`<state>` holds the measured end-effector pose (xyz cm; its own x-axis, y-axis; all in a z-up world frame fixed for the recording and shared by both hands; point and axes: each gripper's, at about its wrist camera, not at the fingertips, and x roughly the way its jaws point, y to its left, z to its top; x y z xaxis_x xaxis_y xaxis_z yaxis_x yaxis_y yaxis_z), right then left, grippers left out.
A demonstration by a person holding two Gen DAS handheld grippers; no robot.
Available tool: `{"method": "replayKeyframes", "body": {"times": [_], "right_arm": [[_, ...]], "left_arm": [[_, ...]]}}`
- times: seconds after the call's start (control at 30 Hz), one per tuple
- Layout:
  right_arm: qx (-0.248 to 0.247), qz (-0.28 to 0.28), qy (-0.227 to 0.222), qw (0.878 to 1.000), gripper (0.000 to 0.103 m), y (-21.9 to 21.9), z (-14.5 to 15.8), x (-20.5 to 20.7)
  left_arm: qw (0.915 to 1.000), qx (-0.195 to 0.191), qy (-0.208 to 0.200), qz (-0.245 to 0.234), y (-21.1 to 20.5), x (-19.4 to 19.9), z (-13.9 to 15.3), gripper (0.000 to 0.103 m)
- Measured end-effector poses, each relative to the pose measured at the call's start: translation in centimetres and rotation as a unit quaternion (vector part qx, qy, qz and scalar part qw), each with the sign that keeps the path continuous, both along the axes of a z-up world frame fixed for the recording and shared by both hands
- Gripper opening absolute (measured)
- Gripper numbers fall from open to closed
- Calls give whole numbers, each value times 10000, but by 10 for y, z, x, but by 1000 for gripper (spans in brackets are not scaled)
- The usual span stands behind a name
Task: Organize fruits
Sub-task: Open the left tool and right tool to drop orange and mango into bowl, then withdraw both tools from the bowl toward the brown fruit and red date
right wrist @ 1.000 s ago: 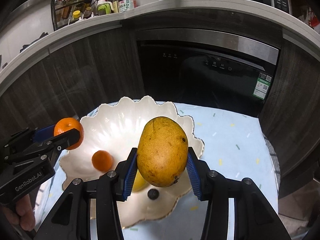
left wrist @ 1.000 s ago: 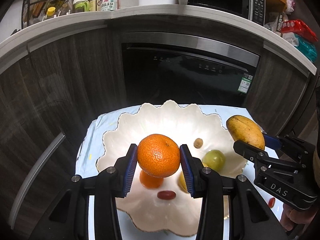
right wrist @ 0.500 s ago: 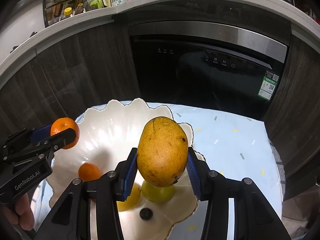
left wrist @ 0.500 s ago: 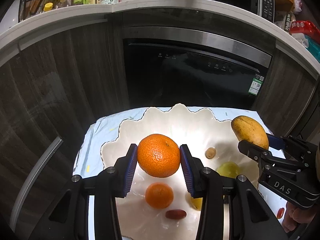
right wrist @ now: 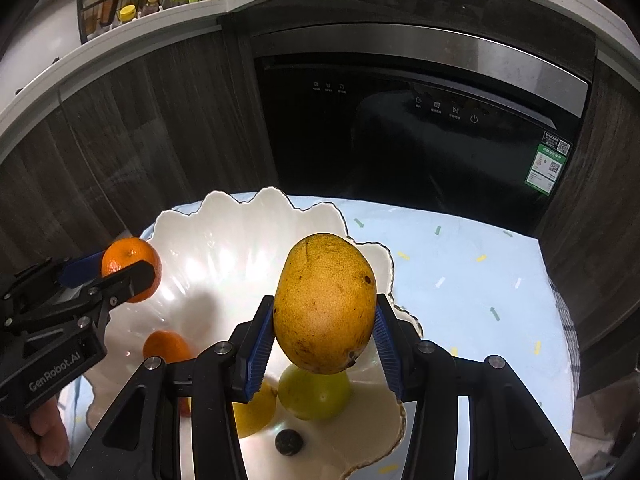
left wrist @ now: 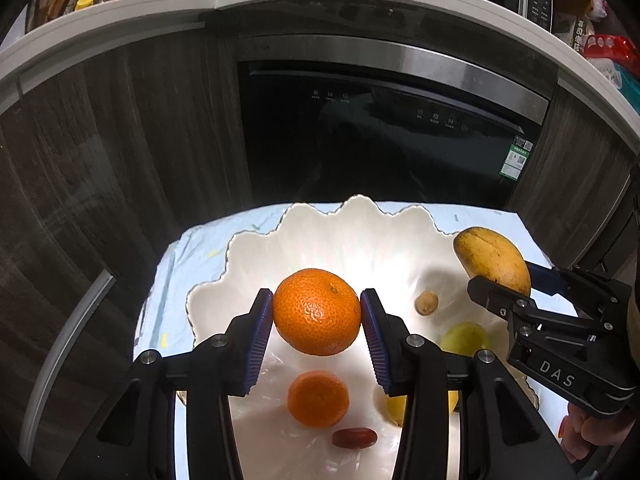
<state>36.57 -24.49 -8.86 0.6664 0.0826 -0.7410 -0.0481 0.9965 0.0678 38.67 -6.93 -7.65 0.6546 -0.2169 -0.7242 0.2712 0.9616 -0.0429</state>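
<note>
My left gripper is shut on a large orange and holds it above the white scalloped bowl. My right gripper is shut on a yellow mango, held over the bowl's right rim. In the bowl lie a small orange, a green fruit, a yellow fruit, a red date and a small brown fruit. The right gripper with the mango shows in the left wrist view; the left gripper with the orange shows in the right wrist view.
The bowl stands on a small table with a light blue patterned cloth. Behind it are dark wood cabinets and a black built-in dishwasher. A white countertop above carries bottles and a rack. A dark round fruit lies in the bowl's front.
Both grippers have drawn back and up a little with their fruits; the bowl sits lower and nearer in both views. The grips have not changed.
</note>
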Motion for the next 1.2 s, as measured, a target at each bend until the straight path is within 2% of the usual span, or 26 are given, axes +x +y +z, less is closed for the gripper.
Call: {"method": "replayKeyframes", "body": {"times": [0.1, 0.17, 0.2, 0.33, 0.5, 1.2], "right_arm": [[4, -25, -15, 10000, 52, 0, 1, 0], [-46, -61, -123, 9999, 66, 0, 5, -2], [-75, -80, -173, 9998, 69, 0, 7, -4], [-126, -101, -261, 9995, 70, 1, 13, -8], [-156, -156, -337, 9992, 76, 1, 18, -16], [-176, -298, -720, 9968, 76, -6, 64, -86]], "left_arm": [[10000, 48, 79, 6, -1, 0, -3, 45], [9999, 55, 93, 9, 0, -1, -4, 57], [10000, 71, 16, 52, 0, -3, -3, 68], [9999, 68, -37, 122, 3, -6, 2, 74], [9998, 100, -54, 140, 4, -12, 5, 76], [9991, 27, -412, -22, -3, -80, 51, 79]]}}
